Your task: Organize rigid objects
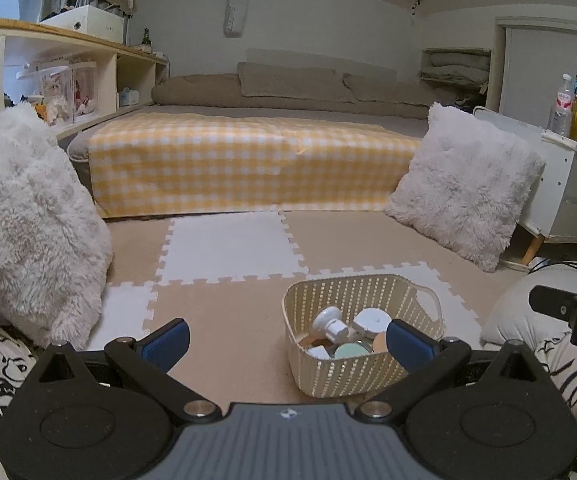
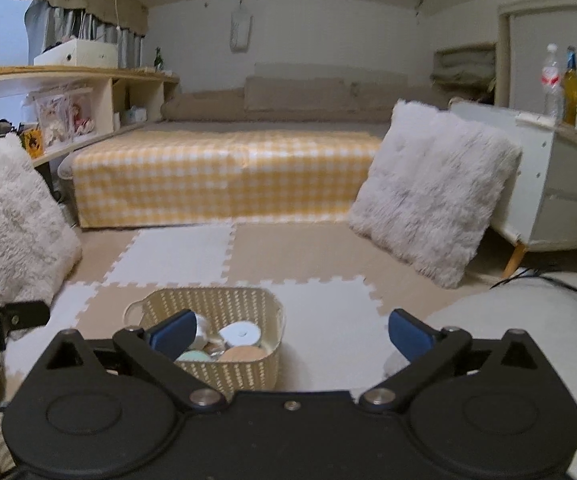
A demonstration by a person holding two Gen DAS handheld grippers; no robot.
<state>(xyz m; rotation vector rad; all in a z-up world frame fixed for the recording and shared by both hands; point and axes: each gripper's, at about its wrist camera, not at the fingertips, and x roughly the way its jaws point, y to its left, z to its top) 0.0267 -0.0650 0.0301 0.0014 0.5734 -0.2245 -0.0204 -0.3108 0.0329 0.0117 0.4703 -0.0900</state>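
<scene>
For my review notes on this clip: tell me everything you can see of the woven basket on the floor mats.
The basket is a small cream-beige tub, plastic moulded to look woven, with perforated walls, rounded corners and a loop handle on one end. It stands upright on the beige and white foam puzzle mats. Inside lie several small round items, white, mint-green and tan. Neither gripper touches it.

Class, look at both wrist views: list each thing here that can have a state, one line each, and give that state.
left gripper: jaws open, nothing between them
right gripper: jaws open, nothing between them
basket: upright on the foam mat, holding several small items
white lid: lying in the basket
right cushion: propped upright, leaning
clear bottle: standing, capped
</scene>
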